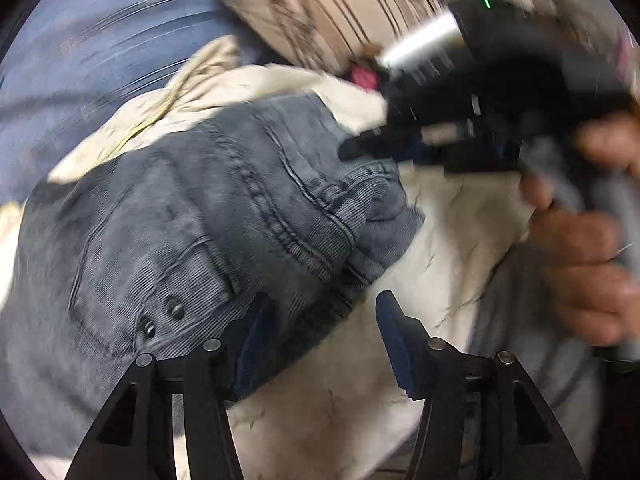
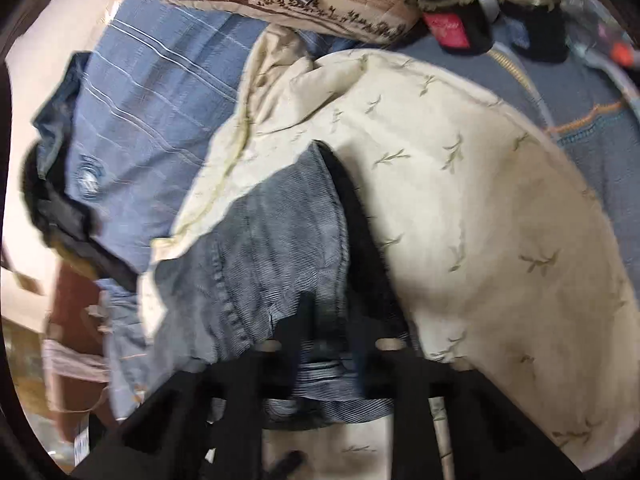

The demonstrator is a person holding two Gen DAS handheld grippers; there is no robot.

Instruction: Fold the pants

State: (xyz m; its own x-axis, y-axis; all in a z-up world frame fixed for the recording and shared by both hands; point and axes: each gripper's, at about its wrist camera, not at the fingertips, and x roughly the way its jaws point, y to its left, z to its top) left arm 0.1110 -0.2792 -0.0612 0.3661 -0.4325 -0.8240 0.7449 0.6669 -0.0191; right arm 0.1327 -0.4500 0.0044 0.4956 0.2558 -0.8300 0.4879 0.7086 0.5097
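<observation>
I see limp corduroy pants; left gripper gapes, right gripper pinches their hem; I prefer seams.

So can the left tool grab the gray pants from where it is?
Probably yes. The left tool is open, and the edge of the gray pants lies right by its left finger, with nothing in between. The right tool is already shut on the pants farther along, out of the way.

Pants cut off by left-wrist frame edge, lower left. Right tongs motion-blurred there; own-view tips buried in pants fabric, grip unclear.
</observation>
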